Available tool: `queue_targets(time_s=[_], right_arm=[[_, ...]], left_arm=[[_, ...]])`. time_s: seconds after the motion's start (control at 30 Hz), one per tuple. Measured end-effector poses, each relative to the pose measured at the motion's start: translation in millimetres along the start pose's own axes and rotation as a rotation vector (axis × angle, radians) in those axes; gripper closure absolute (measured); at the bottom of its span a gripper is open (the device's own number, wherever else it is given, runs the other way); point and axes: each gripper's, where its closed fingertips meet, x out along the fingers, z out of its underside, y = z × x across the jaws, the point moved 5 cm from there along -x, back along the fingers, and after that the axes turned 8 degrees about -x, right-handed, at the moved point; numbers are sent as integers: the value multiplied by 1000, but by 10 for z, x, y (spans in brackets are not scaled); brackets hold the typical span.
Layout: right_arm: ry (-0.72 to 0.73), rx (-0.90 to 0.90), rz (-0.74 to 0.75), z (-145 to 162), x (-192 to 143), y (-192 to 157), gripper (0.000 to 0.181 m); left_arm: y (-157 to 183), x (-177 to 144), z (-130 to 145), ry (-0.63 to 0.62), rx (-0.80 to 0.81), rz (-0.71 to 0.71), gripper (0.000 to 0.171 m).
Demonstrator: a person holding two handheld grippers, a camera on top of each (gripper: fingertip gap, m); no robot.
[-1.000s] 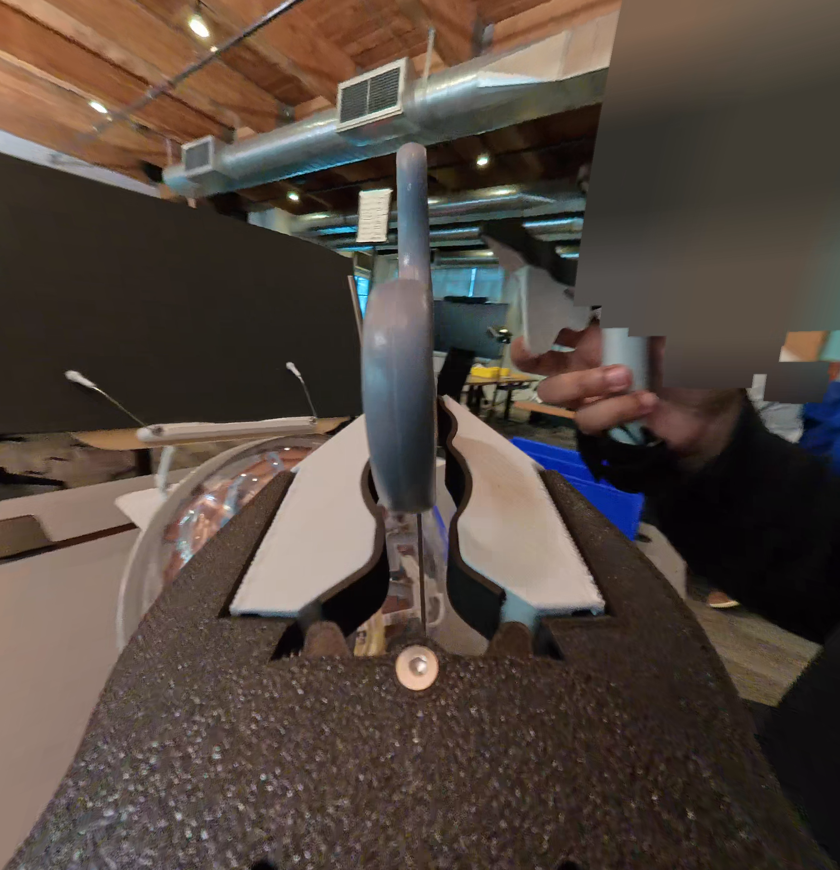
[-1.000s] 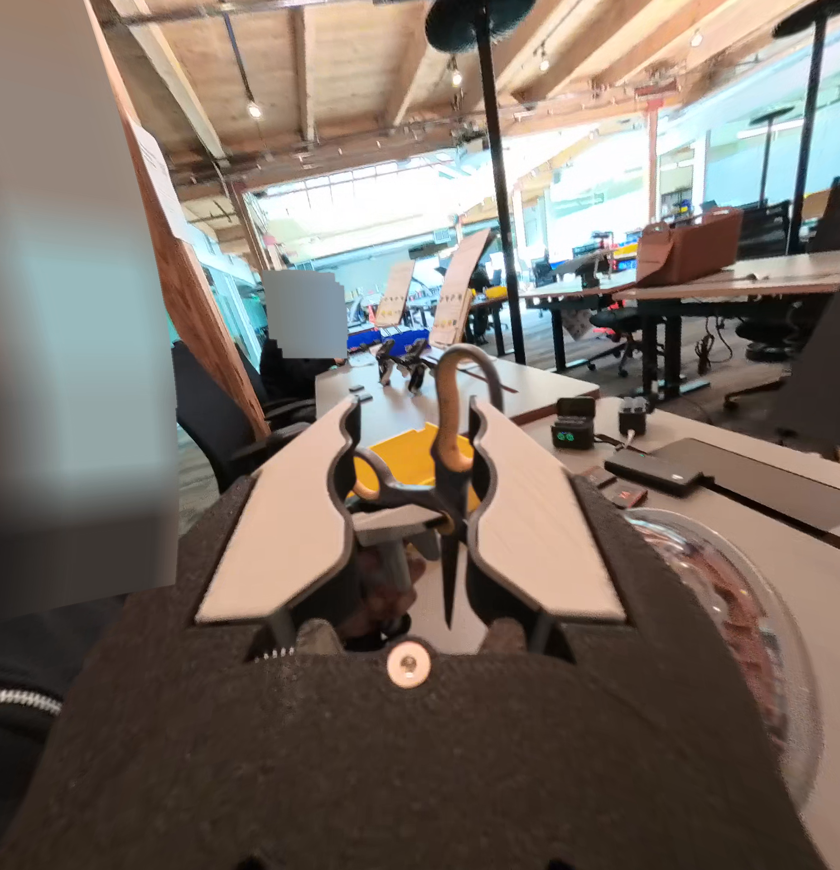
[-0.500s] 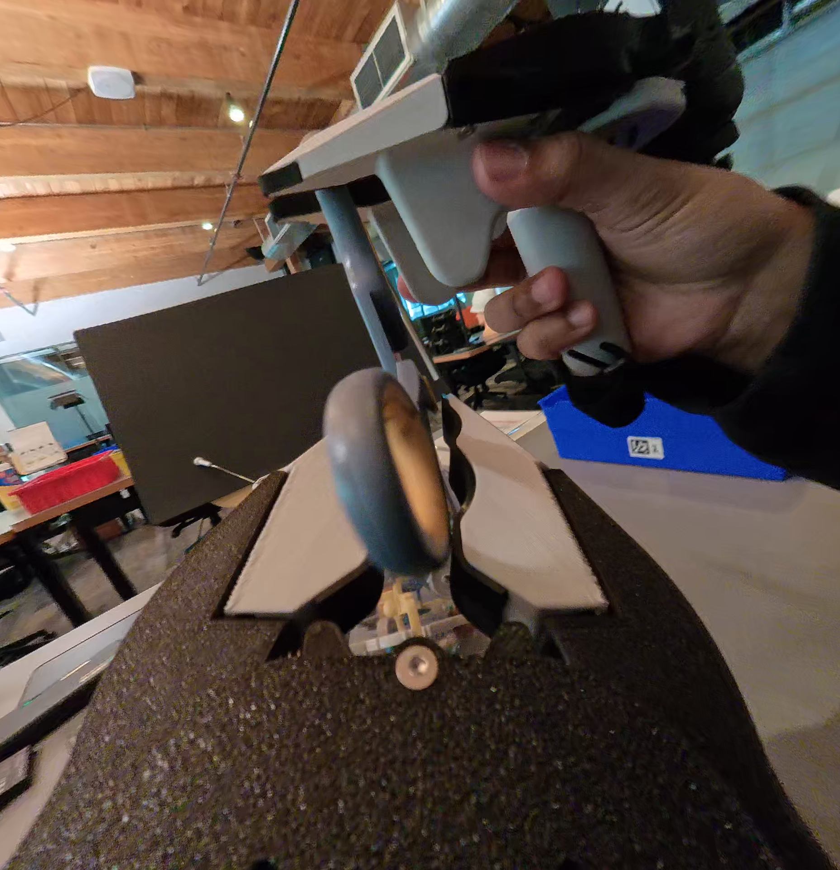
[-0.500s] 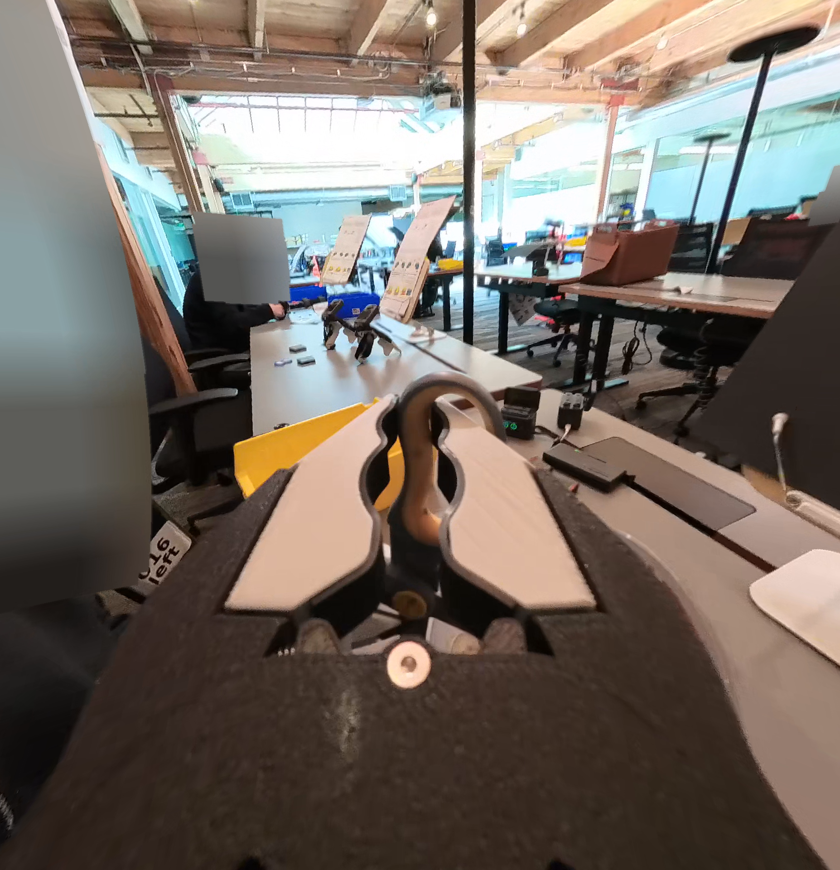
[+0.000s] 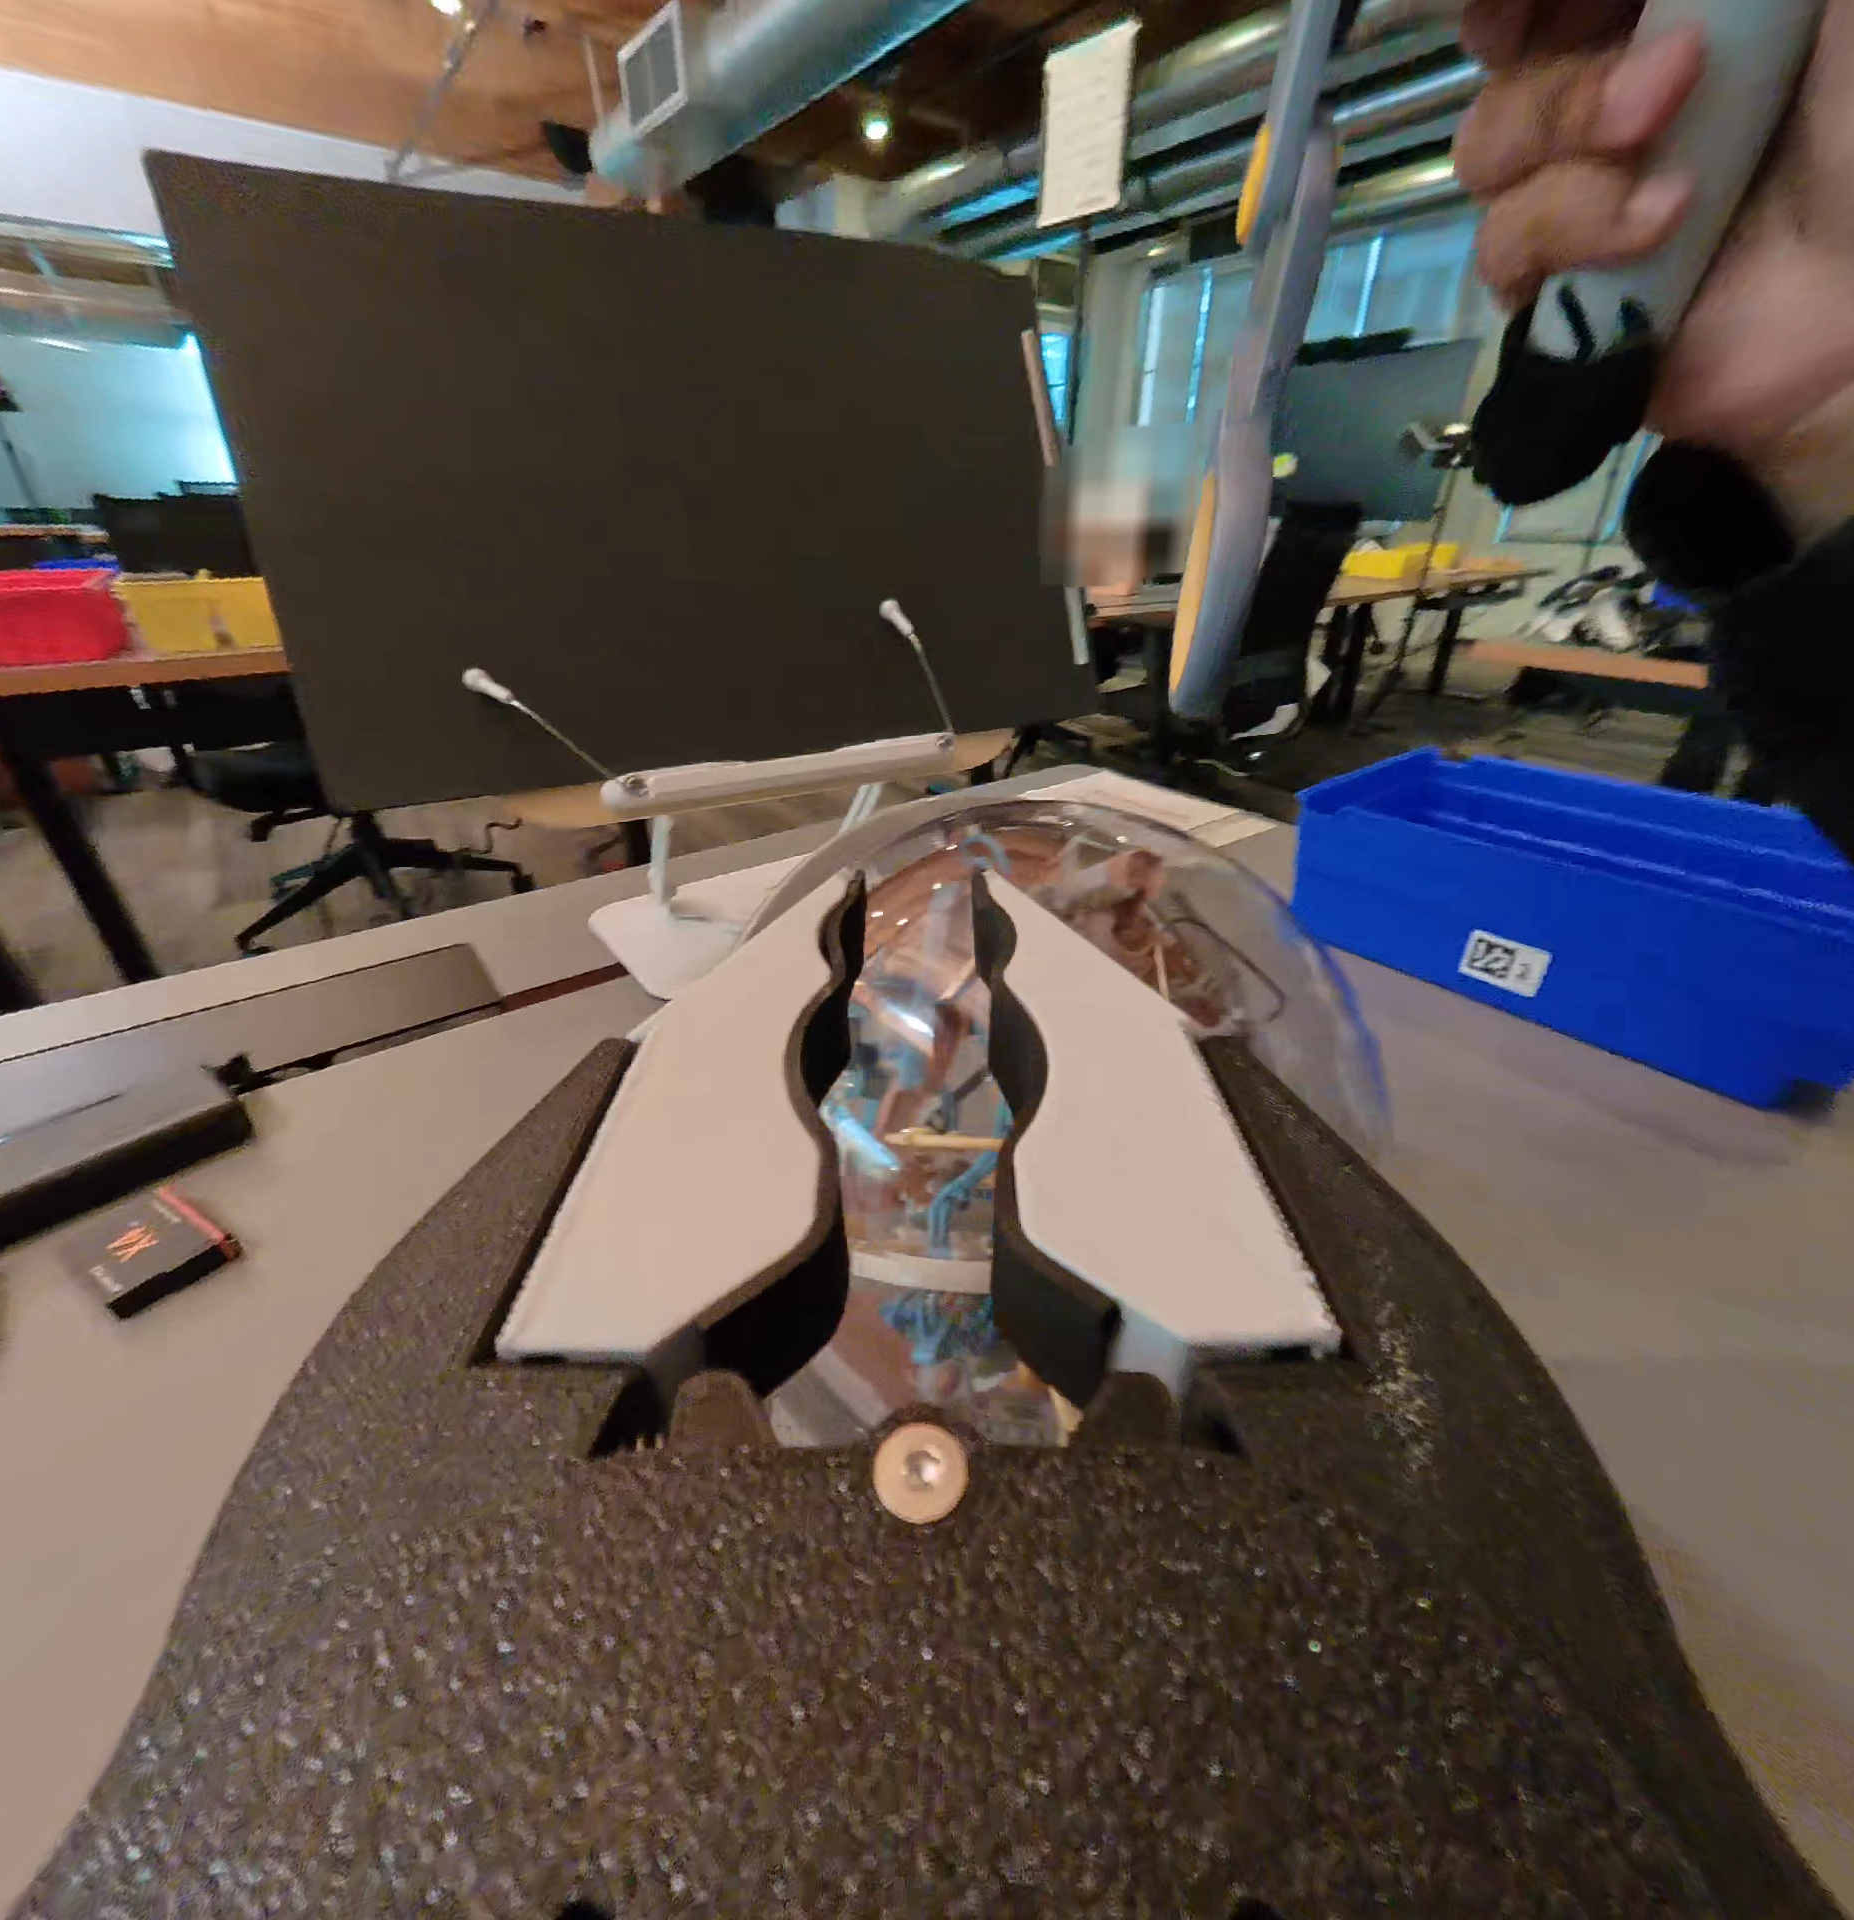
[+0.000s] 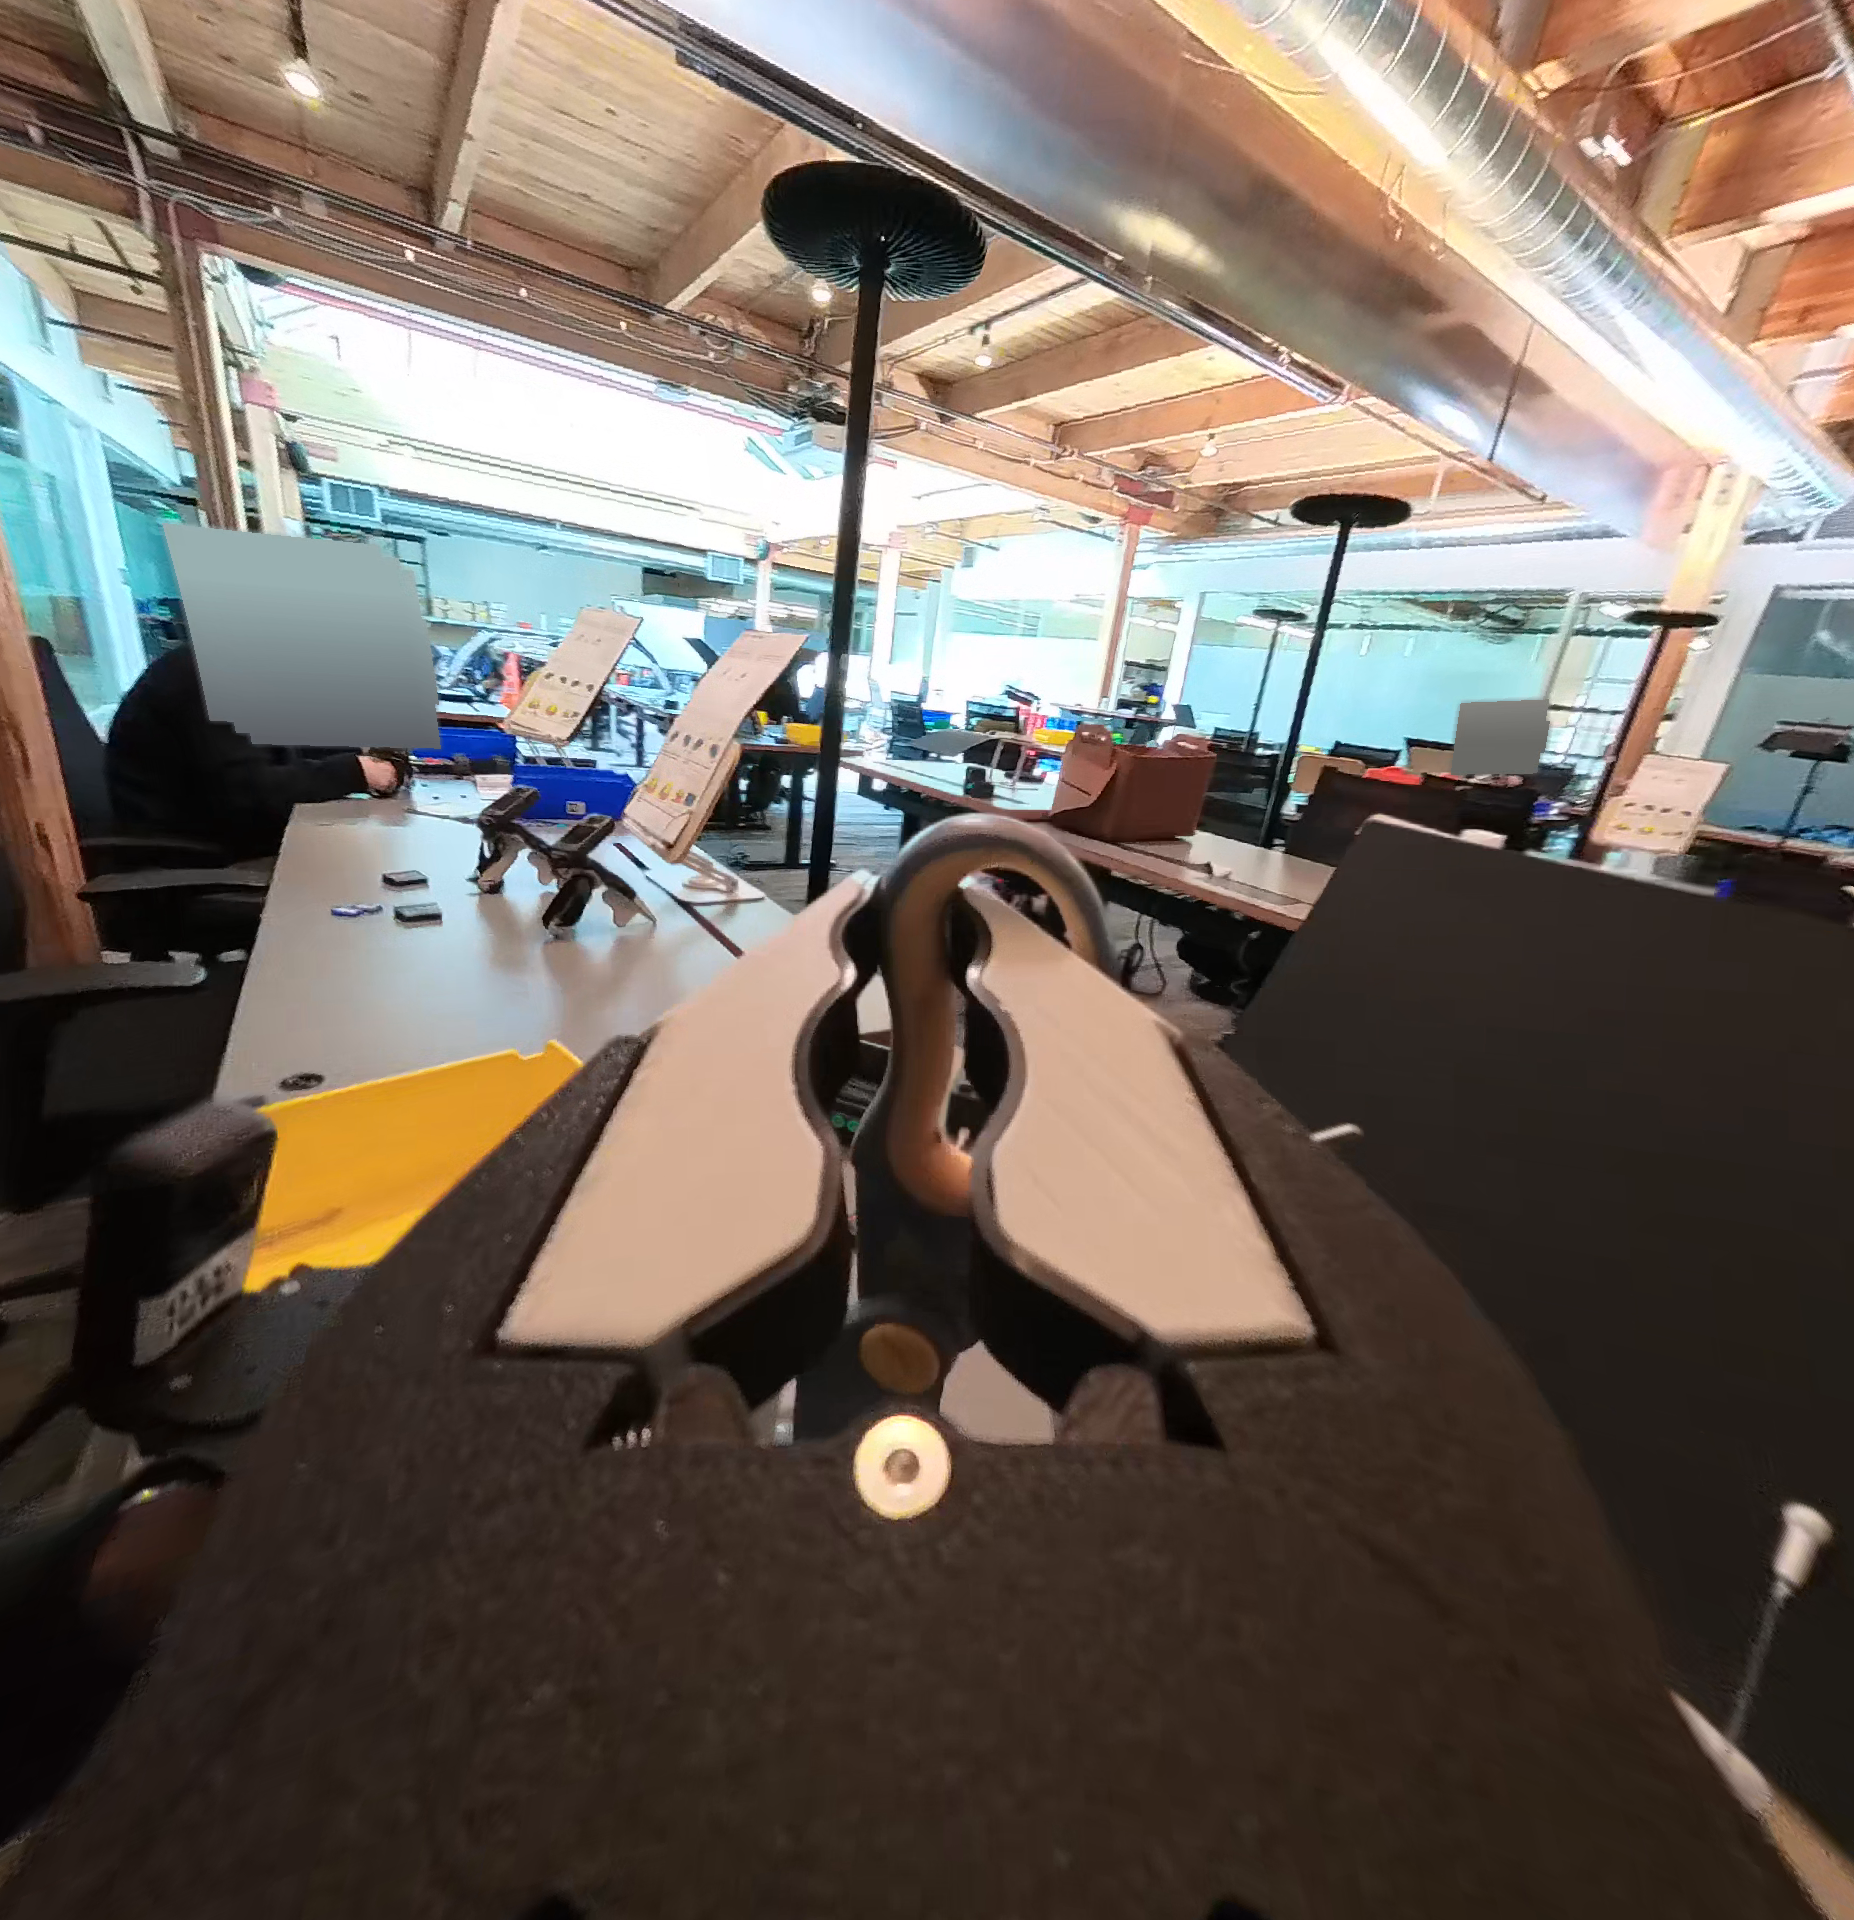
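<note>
Holding my right gripper (image 6: 918, 925) pinched on the grey handle loop of a pair of scissors (image 6: 938, 1039), I keep my left gripper (image 5: 910, 914) spread and empty. Just ahead of its fingers sits a clear plastic dome (image 5: 1214, 894) on the worktop (image 5: 1525, 1299); a blue bin (image 5: 1588, 914) lies to its right.

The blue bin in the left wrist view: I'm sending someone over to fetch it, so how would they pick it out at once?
Find the grey table in front of the big black board. On it sits a clear dome; the blue bin lies just right of that. It is the table's only blue thing, long, shallow and open-topped, with a small white sticker on its near side.
</note>
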Motion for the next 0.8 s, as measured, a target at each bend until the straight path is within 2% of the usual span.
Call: queue_targets(time_s=[0.2, 0.47, 0.53, 0.57, 0.6, 0.63, 0.67, 0.7, 0.77, 0.8], right_arm=[[38, 74, -73, -68, 420, 142, 170], [186, 87, -80, -324, 454, 86, 171], [133, 109, -56, -140, 392, 77, 171], [32, 109, -51, 152, 421, 17, 171], [-84, 119, -57, 531, 454, -70, 164], [52, 128, -19, 478, 367, -50, 171], [-62, 56, -17, 472, 358, -31, 169], [-82, 6, 10, 428, 353, -8, 170], [-76, 113, -48, 438, 394, -57, 169], [-93, 99, -35, 448, 406, -29, 170]], left_arm=[[-64, 117, 160, -74, 20, -29, 168], [-135, 108, 181, -65, 4, -37, 171], [-139, 107, 183, -61, 3, -40, 171], [-143, 107, 182, -61, -3, -37, 171], [-144, 108, 184, -65, -11, -29, 171], [-147, 115, 200, -75, -19, -22, 171], [-147, 123, 219, -79, -21, -17, 171], [-148, 130, 222, -68, -25, -15, 171], [-155, 138, 230, -62, -26, -25, 171], [-181, 133, 230, -62, -19, -42, 171]])
